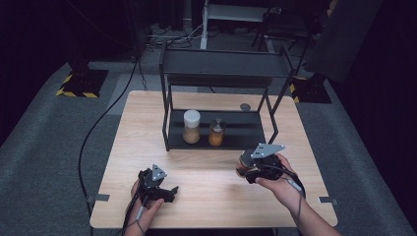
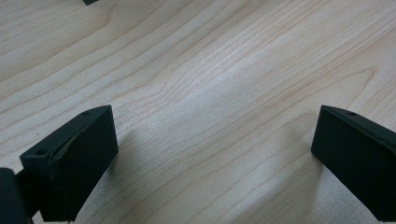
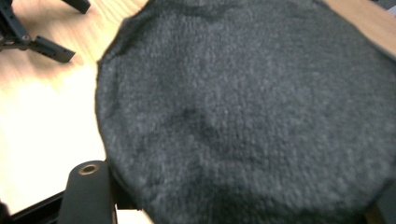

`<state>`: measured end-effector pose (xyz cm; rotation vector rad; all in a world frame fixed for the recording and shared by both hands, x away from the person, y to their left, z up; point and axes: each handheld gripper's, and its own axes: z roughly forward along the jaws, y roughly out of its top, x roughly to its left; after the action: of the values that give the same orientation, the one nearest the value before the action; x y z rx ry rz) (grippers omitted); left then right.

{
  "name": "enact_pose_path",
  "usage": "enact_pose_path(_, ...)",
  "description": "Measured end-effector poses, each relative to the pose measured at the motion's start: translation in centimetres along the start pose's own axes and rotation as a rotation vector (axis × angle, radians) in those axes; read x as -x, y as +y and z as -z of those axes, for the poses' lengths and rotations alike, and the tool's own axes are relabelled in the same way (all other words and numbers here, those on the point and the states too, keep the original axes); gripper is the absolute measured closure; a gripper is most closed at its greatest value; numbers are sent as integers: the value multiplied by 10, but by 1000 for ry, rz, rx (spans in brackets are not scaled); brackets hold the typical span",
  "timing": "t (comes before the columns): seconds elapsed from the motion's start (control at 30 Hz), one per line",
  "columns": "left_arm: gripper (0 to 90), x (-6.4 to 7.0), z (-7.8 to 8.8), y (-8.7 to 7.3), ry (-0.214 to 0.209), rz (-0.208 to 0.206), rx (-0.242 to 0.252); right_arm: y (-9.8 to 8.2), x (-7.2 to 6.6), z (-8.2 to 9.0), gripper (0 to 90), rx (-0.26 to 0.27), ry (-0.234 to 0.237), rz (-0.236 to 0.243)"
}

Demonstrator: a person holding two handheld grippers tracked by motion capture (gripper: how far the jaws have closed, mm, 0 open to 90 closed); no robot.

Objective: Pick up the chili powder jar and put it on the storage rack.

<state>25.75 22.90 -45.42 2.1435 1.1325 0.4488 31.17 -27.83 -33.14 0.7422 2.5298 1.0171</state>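
Table point(image 1: 206, 196): pale wood, fine light-brown grain running in long streaks, plain in the left gripper view. Rack point(image 1: 219, 73): black frame and black shelves throughout. White-lidded jar point(image 1: 191, 127): white cap, tan-brown contents. Second jar point(image 1: 216, 132): dark cap, orange contents. Left gripper point(image 1: 164, 189): black body and black jaws, grey three-cornered plate on top. Right gripper point(image 1: 246, 169): black, grey plate likewise. Round pad point(image 3: 247, 112) in the right gripper view: dark grey, felt-like speckled texture. Floor point(image 1: 39, 147): grey carpet. Floor plate point(image 1: 81, 83): black with yellow-and-black striped edges.
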Motion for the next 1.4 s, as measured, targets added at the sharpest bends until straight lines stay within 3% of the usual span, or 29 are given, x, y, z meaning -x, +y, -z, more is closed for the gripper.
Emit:
enact_pose_path(0.53,2,1,0,0,4,4,1,34,38,2,318,17,-23,-32)
enact_pose_path(0.77,2,1,0,0,4,4,1,45,54,-1,318,18,-54,-44)
enact_pose_path(1.07,1,2,0,0,7,6,0,50,77,-15,319,23,-75,-70)
enact_pose_path(1.4,1,2,0,0,8,7,1,53,90,-40,319,8,-96,-78)
